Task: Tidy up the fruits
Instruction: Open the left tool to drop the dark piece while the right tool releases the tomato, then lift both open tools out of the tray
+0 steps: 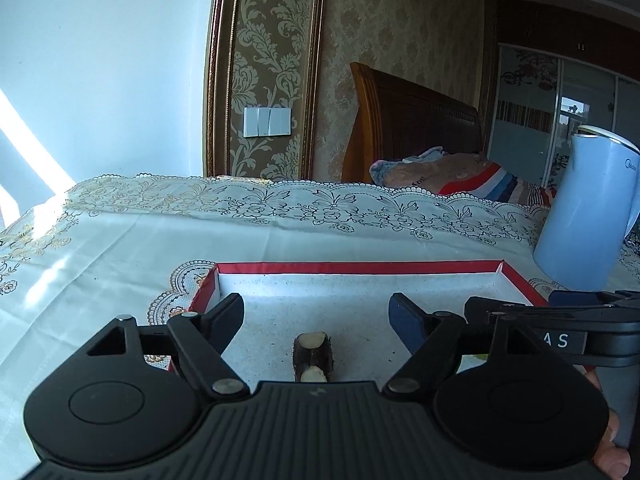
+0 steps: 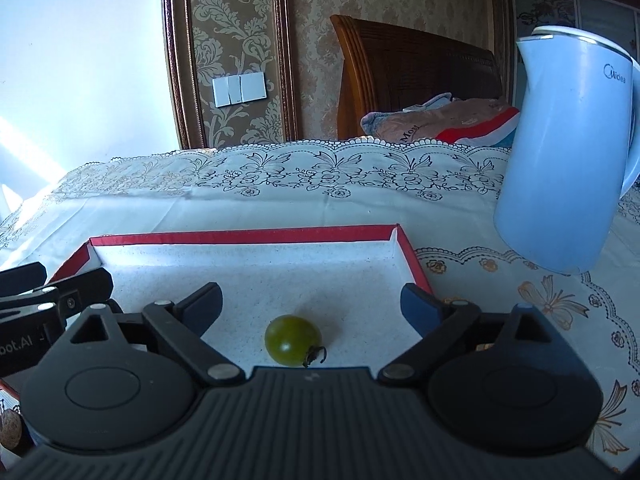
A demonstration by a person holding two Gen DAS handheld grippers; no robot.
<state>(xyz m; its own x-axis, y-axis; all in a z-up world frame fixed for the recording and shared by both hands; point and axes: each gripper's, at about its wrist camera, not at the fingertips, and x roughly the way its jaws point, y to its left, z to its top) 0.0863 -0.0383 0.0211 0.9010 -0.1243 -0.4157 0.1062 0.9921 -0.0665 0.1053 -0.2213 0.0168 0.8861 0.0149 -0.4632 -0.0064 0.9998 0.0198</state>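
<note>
Left gripper [image 1: 316,314] open above a cut sugarcane piece [image 1: 314,356] lying in the red-rimmed tray [image 1: 360,268]. Right gripper [image 2: 310,302] open too, green tomato [image 2: 293,340] resting loose in the tray between its fingers.

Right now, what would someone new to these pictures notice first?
A red-rimmed box sits on the lace tablecloth, with a green tomato lying loose between the open right gripper jaws. The open left gripper frames a dark cut stalk piece. A pale blue kettle stands right of the box.
</note>
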